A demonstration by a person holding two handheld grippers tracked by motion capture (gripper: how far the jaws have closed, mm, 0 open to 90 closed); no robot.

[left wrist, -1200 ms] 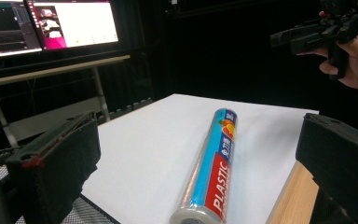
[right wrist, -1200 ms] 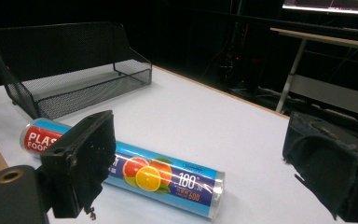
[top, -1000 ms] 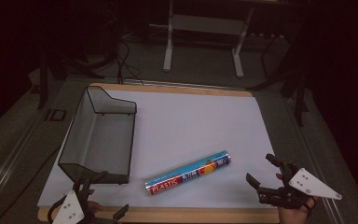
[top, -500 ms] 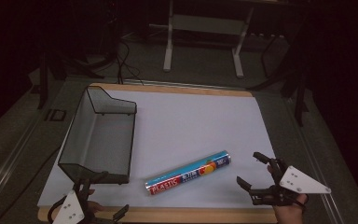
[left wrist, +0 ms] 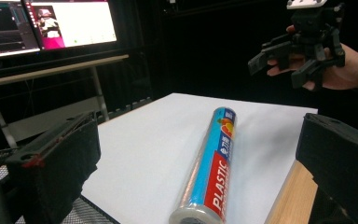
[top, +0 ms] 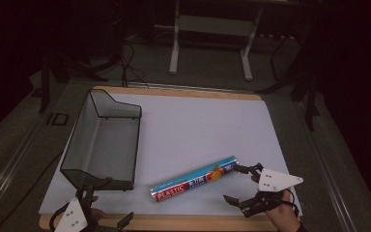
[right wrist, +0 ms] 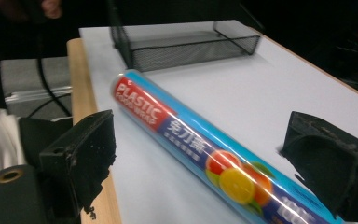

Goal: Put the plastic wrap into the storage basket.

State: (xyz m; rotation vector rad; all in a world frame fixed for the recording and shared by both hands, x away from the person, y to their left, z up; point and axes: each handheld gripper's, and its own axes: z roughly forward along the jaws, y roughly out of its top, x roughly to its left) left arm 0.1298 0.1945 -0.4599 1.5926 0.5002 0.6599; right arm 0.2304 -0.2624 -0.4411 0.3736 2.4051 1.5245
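With its jaws wide and empty, the right tool (top: 242,185) should straddle the plastic wrap roll (top: 194,178) lying diagonally on the bench near the wire basket (top: 105,140), closing squarely across its middle.

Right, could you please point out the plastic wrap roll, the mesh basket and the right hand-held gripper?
plastic wrap roll (top: 194,179): high view, middle of the tube.
mesh basket (top: 136,142): high view, right wall.
right hand-held gripper (top: 235,184): high view, midway between its fingertips.
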